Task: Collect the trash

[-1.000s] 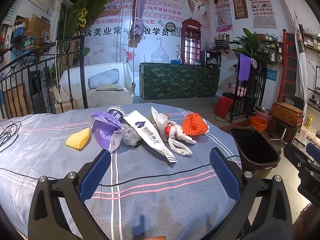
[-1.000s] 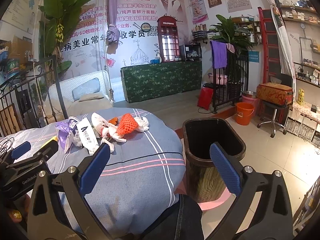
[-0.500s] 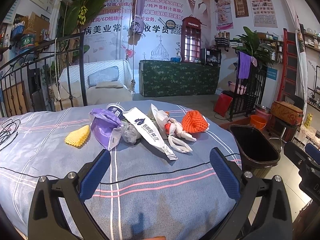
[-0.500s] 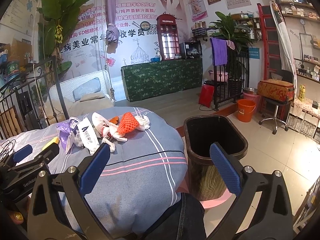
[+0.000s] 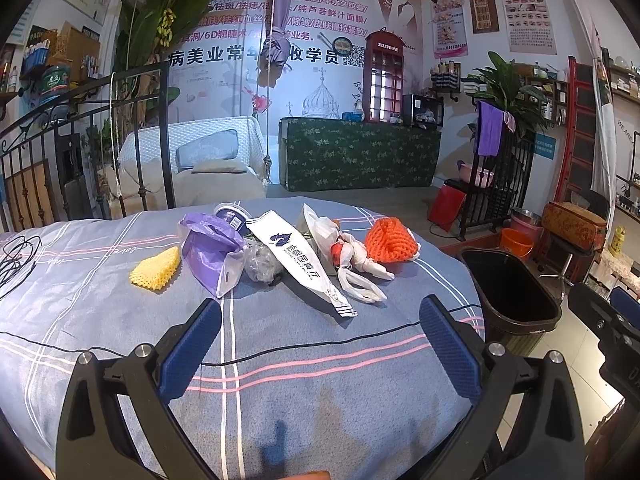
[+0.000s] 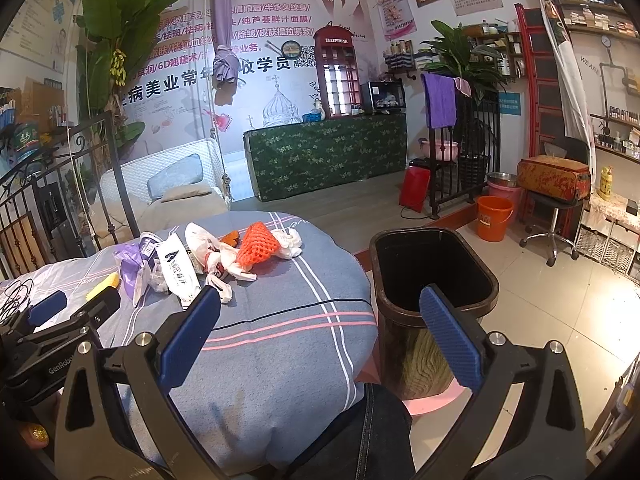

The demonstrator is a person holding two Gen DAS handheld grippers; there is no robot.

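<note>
Both wrist cams face fwd, sharing trash pile (image 5: 288,256) & bin (image 6: 434,268).

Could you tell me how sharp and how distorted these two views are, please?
Left wrist view: trash pile sharp, dark vignette in the corners, railing bowed by the fisheye. Right wrist view: bin sharp, shelves curved at the edge.

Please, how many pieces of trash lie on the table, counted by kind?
Foam fruit nets: 2, yellow, orange
Plastic bags: 3, purple, white, clear crumpled
Paper sleeve: 1
Tub: 1
Total: 7
</note>
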